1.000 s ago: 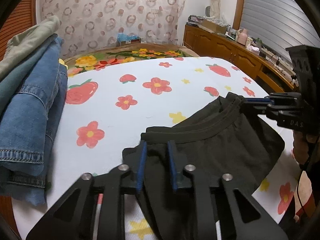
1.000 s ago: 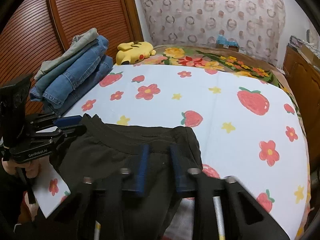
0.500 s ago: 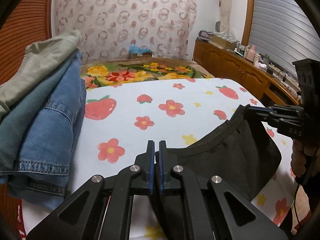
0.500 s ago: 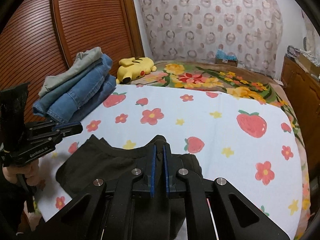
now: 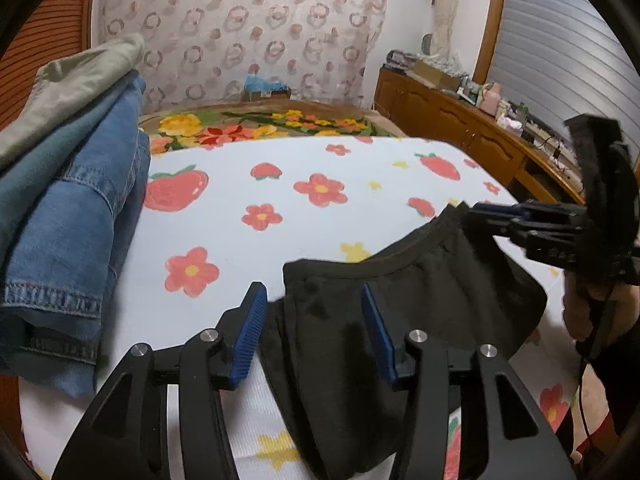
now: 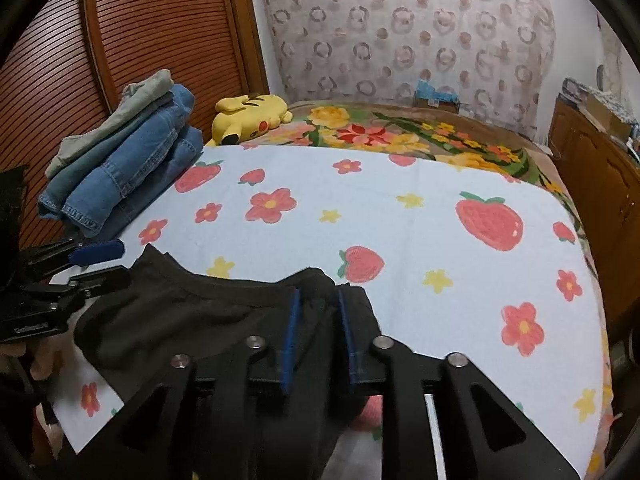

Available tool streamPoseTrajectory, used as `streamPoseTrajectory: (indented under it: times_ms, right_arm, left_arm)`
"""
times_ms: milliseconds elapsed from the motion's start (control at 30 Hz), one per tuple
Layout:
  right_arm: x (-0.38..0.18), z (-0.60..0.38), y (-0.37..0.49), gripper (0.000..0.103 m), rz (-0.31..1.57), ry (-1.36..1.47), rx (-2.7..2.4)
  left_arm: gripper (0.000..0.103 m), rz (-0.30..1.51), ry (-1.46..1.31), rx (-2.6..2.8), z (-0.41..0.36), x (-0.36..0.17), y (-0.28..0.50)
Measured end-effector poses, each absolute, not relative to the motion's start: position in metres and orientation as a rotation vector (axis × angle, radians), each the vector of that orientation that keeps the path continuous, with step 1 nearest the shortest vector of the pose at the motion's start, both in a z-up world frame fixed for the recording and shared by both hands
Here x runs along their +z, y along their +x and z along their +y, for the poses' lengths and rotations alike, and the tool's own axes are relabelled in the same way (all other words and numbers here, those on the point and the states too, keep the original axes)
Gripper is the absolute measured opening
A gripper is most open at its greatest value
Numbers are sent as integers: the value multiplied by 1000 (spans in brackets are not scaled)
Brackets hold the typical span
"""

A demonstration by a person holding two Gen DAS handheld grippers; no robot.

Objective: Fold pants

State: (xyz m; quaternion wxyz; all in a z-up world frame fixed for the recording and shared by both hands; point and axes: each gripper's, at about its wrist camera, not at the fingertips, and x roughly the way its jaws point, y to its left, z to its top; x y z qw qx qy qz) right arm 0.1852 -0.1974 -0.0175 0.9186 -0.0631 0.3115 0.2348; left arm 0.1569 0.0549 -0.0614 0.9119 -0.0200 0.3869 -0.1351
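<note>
The black pants (image 5: 420,300) lie on the strawberry-print sheet (image 5: 280,184), waistband towards the far side. My left gripper (image 5: 314,320) is at the waistband's left corner. Its jaws are opening, and the cloth sits loose between the blue pads (image 5: 252,332) without being pressed. My right gripper (image 6: 318,332) is at the other corner of the pants (image 6: 180,312). Its jaws are also opening, with fabric lying slack between them. Each view shows the other gripper from the side, the right gripper (image 5: 486,218) and the left gripper (image 6: 120,263), at the waistband's ends.
A stack of folded jeans and other clothes (image 6: 128,168) sits at the sheet's left edge. Behind it lies a yellow plush toy (image 6: 252,118) on a floral blanket (image 6: 400,136). A wooden cabinet (image 5: 460,128) runs along the right, with slatted wardrobe doors (image 6: 120,40) on the left.
Half a second ago both grippers were shut on the waistband. Now both sets of jaws have spread and the waistband rests slack on the sheet.
</note>
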Motion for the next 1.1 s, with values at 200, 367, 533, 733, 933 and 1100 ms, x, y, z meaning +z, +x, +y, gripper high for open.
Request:
streamPoseTrajectory:
  times_ms: [200,367,533,733,933,1100]
  right_arm:
    - [-21,-205,170,44,655,-137,499]
    - [-29,-205,170,44,685,-174,476]
    - [-33,-207,177,52,703,-182,453]
    - [-41,-212,186,67,737,-137,437]
    - [-42,-210,184,72,720,-154,441]
    - [-42,-212,187,72,729,-158,459]
  left_arm:
    - [50,859,-21,-232,56,-78,160]
    - [50,890,-23,-221,59,-87,161]
    - [52,893,1,-220,56,-87,160]
    - [57,896,20,-230,54,-87,160]
    - [65,899,38,-224,51,-87,160]
    - [66,902,37,-234,54,-87,161]
